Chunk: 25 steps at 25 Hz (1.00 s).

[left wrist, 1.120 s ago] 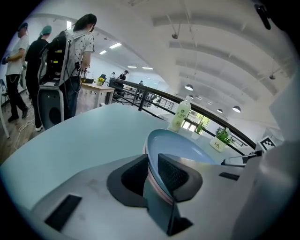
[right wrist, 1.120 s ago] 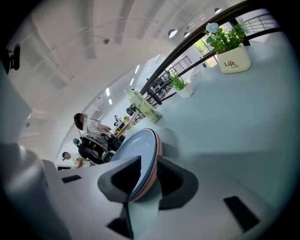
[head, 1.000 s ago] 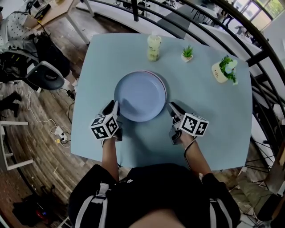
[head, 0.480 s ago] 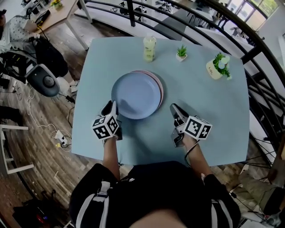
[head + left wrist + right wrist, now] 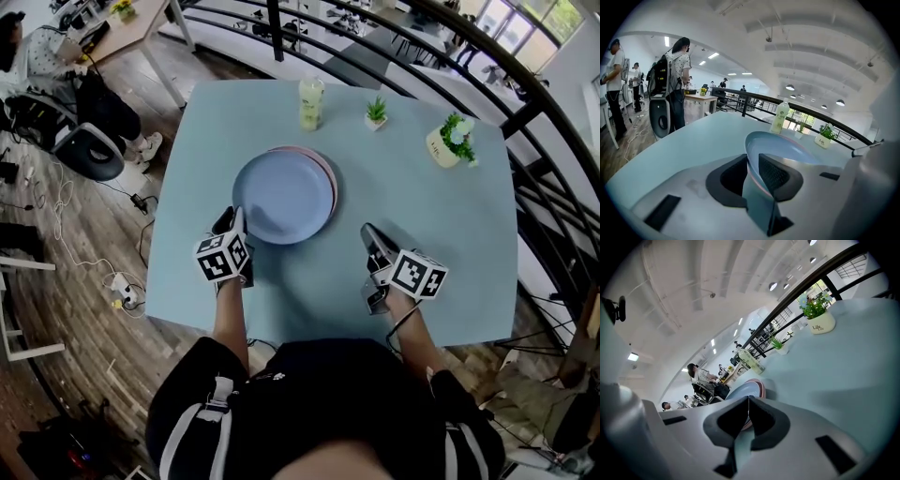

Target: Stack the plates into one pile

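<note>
as the left hand-held gripper (image 5: 229, 221) opens, the pile (image 5: 281, 211) lies straight ahead of it

while the blue plate (image 5: 284, 192) rests on the pink plate (image 5: 332, 178) as one pile at the middle of the worktop (image 5: 441, 253), the left hand-held gripper points at the pile's near-left edge, with the blue rim standing in the gap between its jaws. those jaws have just been opening; they stand apart and the pads do not press on the rim, so it grips nothing. the right hand-held gripper (image 5: 369, 232) is off the pile's near-right side, clear of it, jaws closed together on nothing. the left is plainly the nearer one.

the plates are round, so no long axis matters; the pink one only peeps out as a thin crescent on the pile's far-right side. the stacking looks done, and the likely next move is a retreat. the left hand-held gripper should draw back along its own line, away from the pile and toward the person, so that neither jaw hooks the rim and drags the blue plate. bare worktop lies on the pile's near side for that. a bottle (image 5: 310, 103), a small plant (image 5: 376, 112) and a potted plant (image 5: 448, 141) stand beyond the pile, well apart, out of that path.
</note>
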{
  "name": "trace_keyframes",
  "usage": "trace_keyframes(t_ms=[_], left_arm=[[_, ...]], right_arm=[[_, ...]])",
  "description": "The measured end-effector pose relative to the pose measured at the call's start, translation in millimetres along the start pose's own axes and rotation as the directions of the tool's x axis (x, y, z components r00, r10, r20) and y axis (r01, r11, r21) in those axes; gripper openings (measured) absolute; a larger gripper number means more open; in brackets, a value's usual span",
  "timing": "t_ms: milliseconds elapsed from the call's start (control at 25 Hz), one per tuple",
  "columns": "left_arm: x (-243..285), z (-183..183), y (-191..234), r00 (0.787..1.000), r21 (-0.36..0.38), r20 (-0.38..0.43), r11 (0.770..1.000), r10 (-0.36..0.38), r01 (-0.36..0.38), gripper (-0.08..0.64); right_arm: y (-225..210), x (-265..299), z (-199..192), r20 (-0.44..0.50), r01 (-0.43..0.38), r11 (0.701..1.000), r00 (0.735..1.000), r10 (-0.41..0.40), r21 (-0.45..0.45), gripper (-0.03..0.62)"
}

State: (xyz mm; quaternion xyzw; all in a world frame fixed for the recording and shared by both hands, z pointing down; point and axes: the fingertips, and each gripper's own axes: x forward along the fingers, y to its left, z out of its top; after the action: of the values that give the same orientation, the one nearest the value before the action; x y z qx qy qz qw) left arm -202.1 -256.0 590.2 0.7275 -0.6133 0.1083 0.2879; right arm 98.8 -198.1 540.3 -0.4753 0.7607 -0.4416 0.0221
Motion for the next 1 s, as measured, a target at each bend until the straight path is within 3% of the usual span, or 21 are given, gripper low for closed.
trace_keyframes(t_ms=[360,560,680,840,1000], left_arm=[[23,9,-14,1.000,0.063,-0.007,0.998,-0.005,0.005,0.069],[11,26,-18,0.998,0.059,0.065,0.998,0.015,-0.019,0.069],[-3,31,-29,0.995,0.069,0.093,0.998,-0.019,0.013,0.059],[-29,34,-64,0.983,0.093,0.125,0.988,-0.134,0.123,0.032],[-53,18,-110,0.968,0.136,0.089,0.965,-0.235,0.222,0.028]], right_arm=[[0,-15,8,0.025,0.000,1.000,1.000,-0.001,0.007,0.005],[0,-20,16,0.047,-0.012,1.000,0.999,0.013,-0.002,0.005],[2,-19,23,0.053,-0.031,0.999,0.998,0.031,-0.015,0.005],[13,-20,24,0.032,-0.097,0.994,0.995,0.099,-0.054,0.002],[26,-36,22,0.012,-0.131,0.982,0.991,0.134,-0.139,0.002]])
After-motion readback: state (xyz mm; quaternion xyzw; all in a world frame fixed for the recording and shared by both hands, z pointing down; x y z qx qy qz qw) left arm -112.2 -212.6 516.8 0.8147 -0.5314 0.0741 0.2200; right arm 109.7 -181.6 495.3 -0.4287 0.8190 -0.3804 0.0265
